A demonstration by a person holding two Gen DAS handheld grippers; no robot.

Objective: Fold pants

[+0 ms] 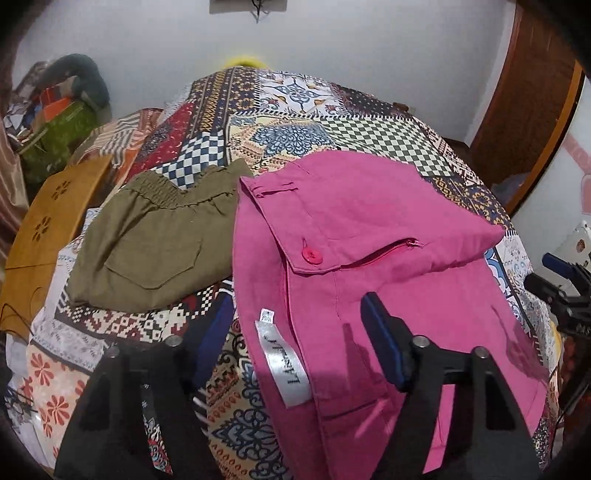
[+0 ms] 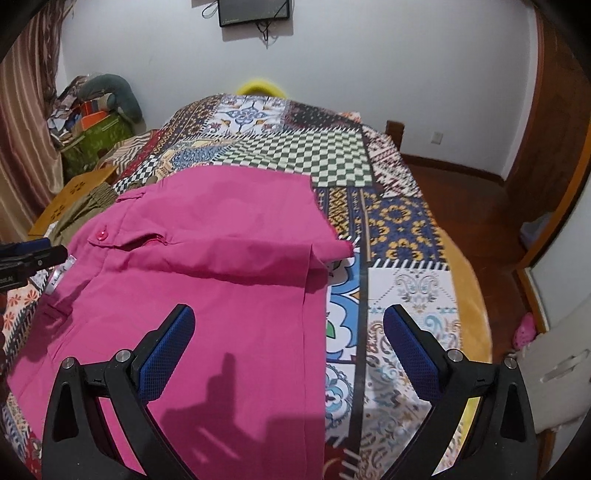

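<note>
Hovering both grippers, left and right, jaws open and empty, I should pinch the pants edges evenly.

pink pants cut off below; wall screen cropped

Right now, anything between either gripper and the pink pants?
Nothing visible. The left gripper hangs open over the near left edge of the pink pants, by the white label. The right gripper is open across their right edge. The folded olive pants lie clear to the left on the patchwork cover.
</note>
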